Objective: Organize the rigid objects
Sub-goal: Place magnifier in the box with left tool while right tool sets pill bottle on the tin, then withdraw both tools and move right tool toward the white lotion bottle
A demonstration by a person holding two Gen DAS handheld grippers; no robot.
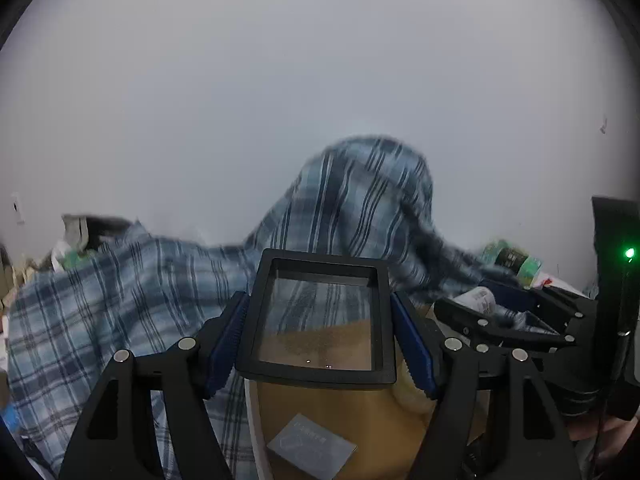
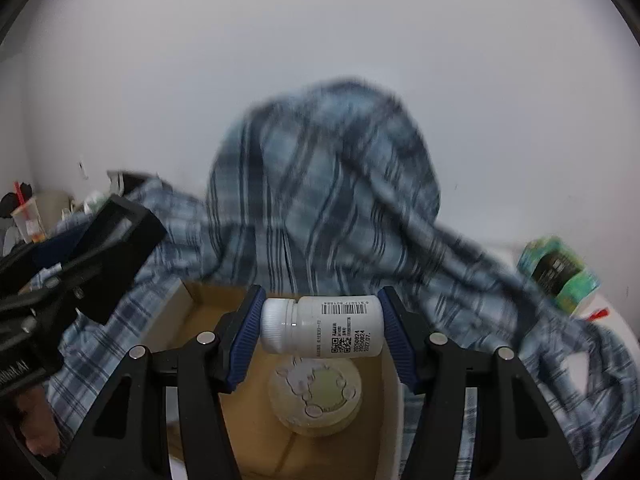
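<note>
Bottle (image 2: 322, 326) clamped sideways in right gripper (image 2: 320, 336); left gripper (image 1: 318, 316) grips black frame (image 1: 318, 316). Plaid cloth (image 2: 320, 184) heaped behind cardboard box (image 2: 192, 300) holding round tin (image 2: 316, 396).

Both tools clamping, held side by side

The left tool (image 1: 320, 316) is pressing its 2 blue pads against a flat black frame; the right tool (image 2: 320, 328) is squeezing a white bottle lying sideways between its pads, both pointing forward, near each other.

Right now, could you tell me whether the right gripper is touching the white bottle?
Touching. The right wrist view shows the right gripper with both blue pads pressed against the ends of the white bottle, held sideways.
</note>
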